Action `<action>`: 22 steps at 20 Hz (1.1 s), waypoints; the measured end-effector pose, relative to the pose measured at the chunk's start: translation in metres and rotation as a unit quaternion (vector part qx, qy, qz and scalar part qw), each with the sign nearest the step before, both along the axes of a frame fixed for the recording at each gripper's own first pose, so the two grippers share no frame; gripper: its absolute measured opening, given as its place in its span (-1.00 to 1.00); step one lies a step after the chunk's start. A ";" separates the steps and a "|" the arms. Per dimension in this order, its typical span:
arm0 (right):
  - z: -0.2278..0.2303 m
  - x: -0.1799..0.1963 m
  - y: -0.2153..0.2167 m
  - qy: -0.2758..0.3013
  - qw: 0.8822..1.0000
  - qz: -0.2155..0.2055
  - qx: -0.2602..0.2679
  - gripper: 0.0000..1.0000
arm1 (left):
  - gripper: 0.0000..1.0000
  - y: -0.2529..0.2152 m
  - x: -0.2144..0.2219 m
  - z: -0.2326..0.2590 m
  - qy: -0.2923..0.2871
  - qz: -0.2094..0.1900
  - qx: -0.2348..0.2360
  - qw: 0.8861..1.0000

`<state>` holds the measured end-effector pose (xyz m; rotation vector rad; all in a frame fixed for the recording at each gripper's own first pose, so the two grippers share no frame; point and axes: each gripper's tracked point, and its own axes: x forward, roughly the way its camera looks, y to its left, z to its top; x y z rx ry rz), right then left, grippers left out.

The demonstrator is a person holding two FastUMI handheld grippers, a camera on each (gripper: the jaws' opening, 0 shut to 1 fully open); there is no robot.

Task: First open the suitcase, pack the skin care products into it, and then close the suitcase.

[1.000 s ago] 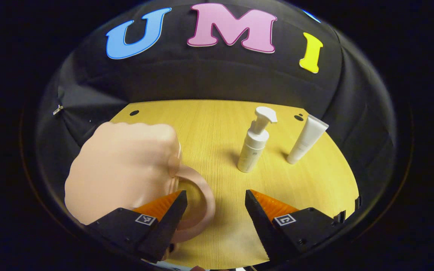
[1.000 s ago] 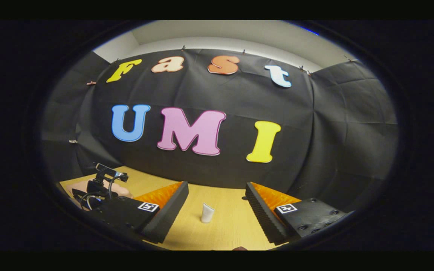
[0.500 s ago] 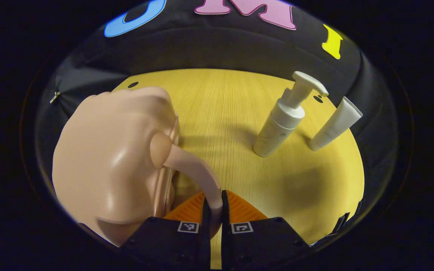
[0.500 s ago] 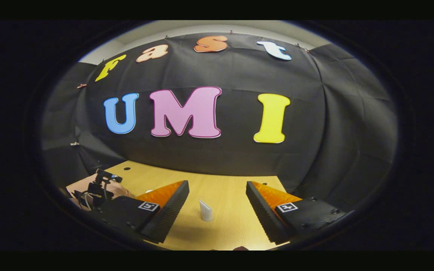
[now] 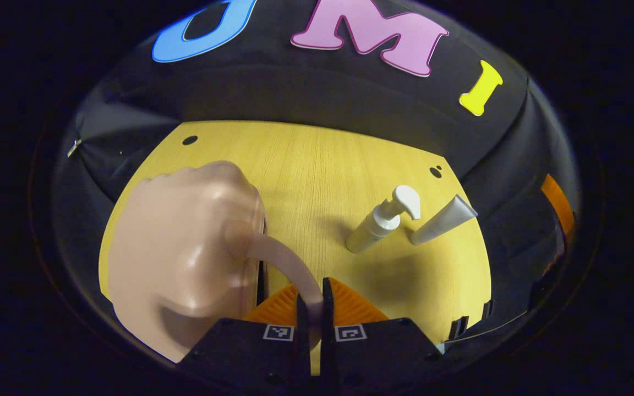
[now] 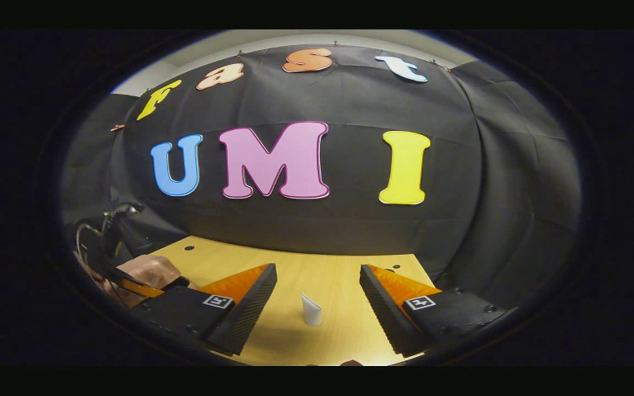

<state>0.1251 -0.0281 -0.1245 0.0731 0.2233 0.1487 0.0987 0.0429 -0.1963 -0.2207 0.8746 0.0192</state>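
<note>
The left hand-held gripper (image 5: 310, 308) is clamped tight on the curved handle (image 5: 284, 261) of the pink suitcase (image 5: 185, 258), which sits closed at the near left of the table (image 5: 317, 159). The right hand-held gripper (image 6: 317, 300) hangs wide apart, gripping nothing. A pump bottle (image 5: 380, 220) and a tube (image 5: 441, 221) stand at the far right. The thin handle may slip from the pads, or a pull may drag the whole case instead of opening it. No label is readable

Peach suitcase (image 5: 179, 247); white pump bottle (image 5: 380, 220), white tube (image 5: 441, 221); yellow wood-grain table (image 5: 317, 165).
</note>
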 end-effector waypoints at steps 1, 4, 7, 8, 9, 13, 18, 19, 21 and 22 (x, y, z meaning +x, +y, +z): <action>0.003 -0.003 0.006 -0.003 1.000 -0.003 0.001 0.94 | -0.75 0.013 -0.004 0.019 -0.010 -0.001 -0.005 1.000; 0.018 -0.006 0.022 -0.015 1.000 -0.008 -0.003 0.93 | -0.75 0.064 -0.020 0.071 -0.042 0.018 -0.029 0.999; 0.030 -0.009 0.044 -0.022 1.000 -0.005 -0.002 0.94 | -0.75 0.134 -0.041 0.110 -0.075 0.038 -0.024 0.996; 0.034 -0.010 0.052 -0.025 1.000 -0.004 -0.003 0.93 | -0.76 0.162 -0.050 0.116 -0.078 0.043 -0.008 0.996; 0.038 -0.010 0.060 -0.027 1.000 -0.002 -0.002 0.93 | -0.75 0.190 -0.058 0.119 -0.081 0.054 0.011 0.995; 0.046 -0.016 0.096 -0.030 1.000 0.007 -0.002 0.94 | -0.75 0.311 -0.078 0.116 -0.083 0.098 0.066 0.990; 0.046 -0.028 0.127 -0.007 1.000 0.010 0.002 0.93 | -0.75 0.463 -0.085 0.052 -0.035 0.150 0.134 0.979; 0.046 -0.030 0.129 -0.005 1.000 0.007 -0.002 0.93 | -0.77 0.486 -0.087 0.037 -0.027 0.158 0.137 0.978; 0.045 -0.035 0.132 0.004 1.000 -0.003 -0.010 0.93 | -0.78 0.515 -0.089 -0.001 -0.012 0.173 0.098 0.980; 0.044 -0.037 0.134 0.012 1.000 -0.007 -0.012 0.92 | -0.79 0.530 -0.092 -0.024 0.002 0.182 0.087 0.979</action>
